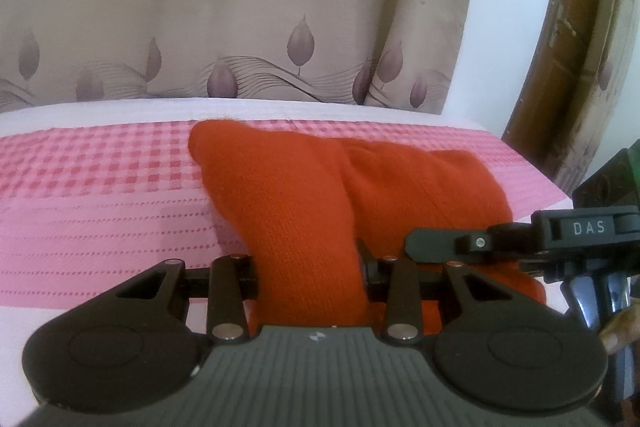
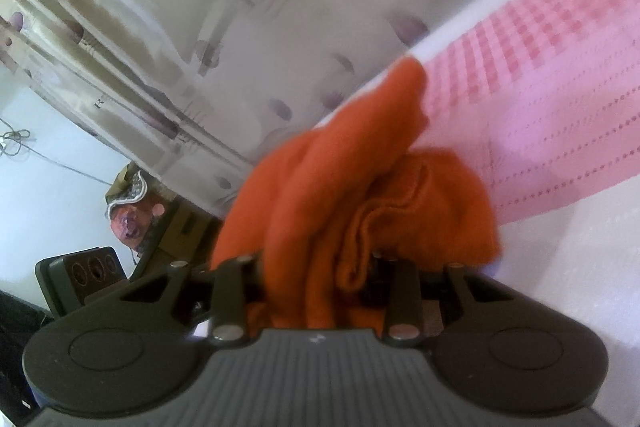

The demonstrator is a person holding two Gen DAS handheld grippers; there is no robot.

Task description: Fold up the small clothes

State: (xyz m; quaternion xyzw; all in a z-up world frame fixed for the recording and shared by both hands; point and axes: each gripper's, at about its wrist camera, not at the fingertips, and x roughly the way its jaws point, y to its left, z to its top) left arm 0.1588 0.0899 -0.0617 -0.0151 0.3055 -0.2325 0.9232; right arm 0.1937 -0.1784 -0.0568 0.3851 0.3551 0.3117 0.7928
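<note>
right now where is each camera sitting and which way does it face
Left wrist: on the left gripper, looking along the pink bed cover to the curtain; jaws clamp the orange garment; the right gripper and a fingertip show.
Right wrist: on the right gripper, rolled sideways, facing curtain and bed edge; jaws bunch the garment.
Shared: garment, cover, curtain.
</note>
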